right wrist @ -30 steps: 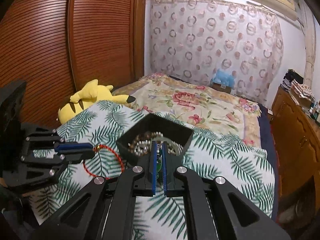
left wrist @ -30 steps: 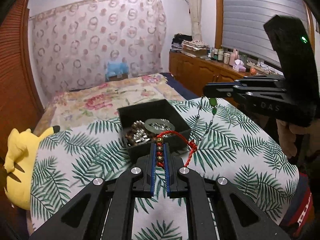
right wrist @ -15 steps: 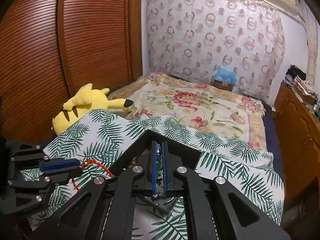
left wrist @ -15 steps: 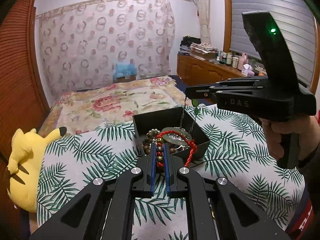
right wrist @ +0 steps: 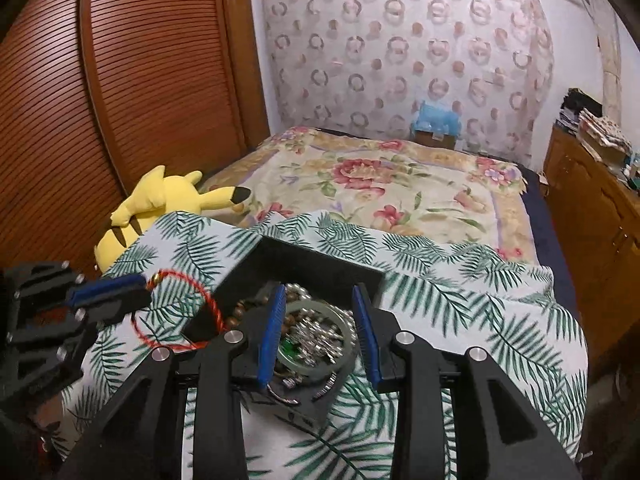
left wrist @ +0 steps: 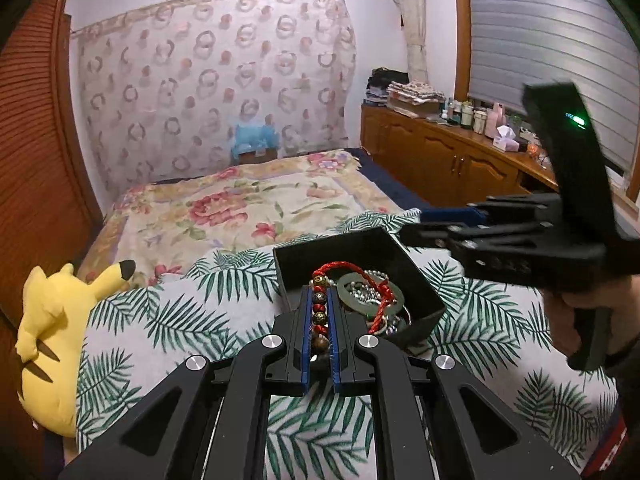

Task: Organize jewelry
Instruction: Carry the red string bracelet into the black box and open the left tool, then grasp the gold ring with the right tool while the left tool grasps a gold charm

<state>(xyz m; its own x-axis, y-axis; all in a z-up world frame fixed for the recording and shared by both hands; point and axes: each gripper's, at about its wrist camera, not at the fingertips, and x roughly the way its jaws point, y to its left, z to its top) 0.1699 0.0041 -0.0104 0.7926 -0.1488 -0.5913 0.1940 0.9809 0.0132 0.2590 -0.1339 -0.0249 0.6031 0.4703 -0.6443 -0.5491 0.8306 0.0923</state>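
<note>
Left wrist view: leaf cloth (left wrist: pixel 168 320) spread wide, black box (left wrist: pixel 352 256) on it, full of beads and rings. Left gripper (left wrist: pixel 320 300) at the box's near edge, jaws pinched tight on a red bead bracelet (left wrist: pixel 320 312). Right wrist view: right gripper (right wrist: pixel 320 320) over the box, jaws opening, nothing pressed between them, green ring (right wrist: pixel 316 336) below.

A black box (left wrist: pixel 360 254) sits on a white cloth (left wrist: pixel 168 320) printed with green fern leaves; the bracelet (left wrist: pixel 320 312) has a red cord and brown-gold beads; the plush toy (left wrist: pixel 56 320) is yellow; the bedspread (right wrist: pixel 384 184) is cream with pink flowers.
</note>
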